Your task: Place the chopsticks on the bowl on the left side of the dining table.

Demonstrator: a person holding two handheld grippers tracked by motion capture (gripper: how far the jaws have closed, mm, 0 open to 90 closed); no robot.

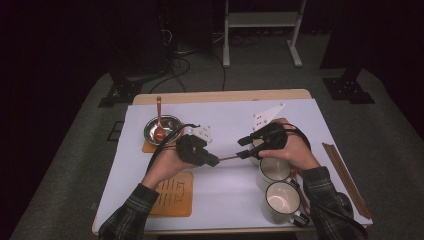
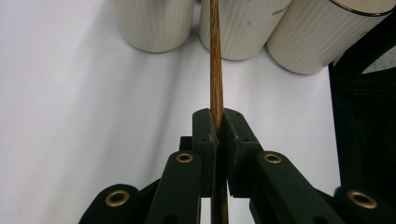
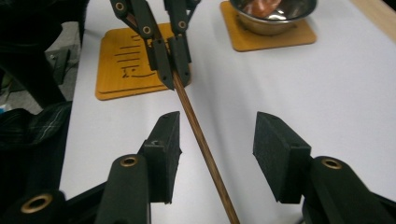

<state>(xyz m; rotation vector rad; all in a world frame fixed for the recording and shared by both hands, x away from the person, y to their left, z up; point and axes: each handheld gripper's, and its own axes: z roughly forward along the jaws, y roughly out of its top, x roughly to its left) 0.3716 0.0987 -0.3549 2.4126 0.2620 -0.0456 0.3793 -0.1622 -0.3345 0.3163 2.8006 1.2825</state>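
Left gripper (image 2: 218, 135) clamped on a chopstick (image 3: 201, 140), above the table (image 1: 225, 115) between both hands. Right gripper (image 3: 217, 149) parted wide around it, pads not touching.

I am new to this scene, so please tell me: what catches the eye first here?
A thin wooden stick spans the gap between the two grippers at the table's middle. The left gripper is shut on it, while the right gripper stands open around it. Cream mugs wait near the right forearm.
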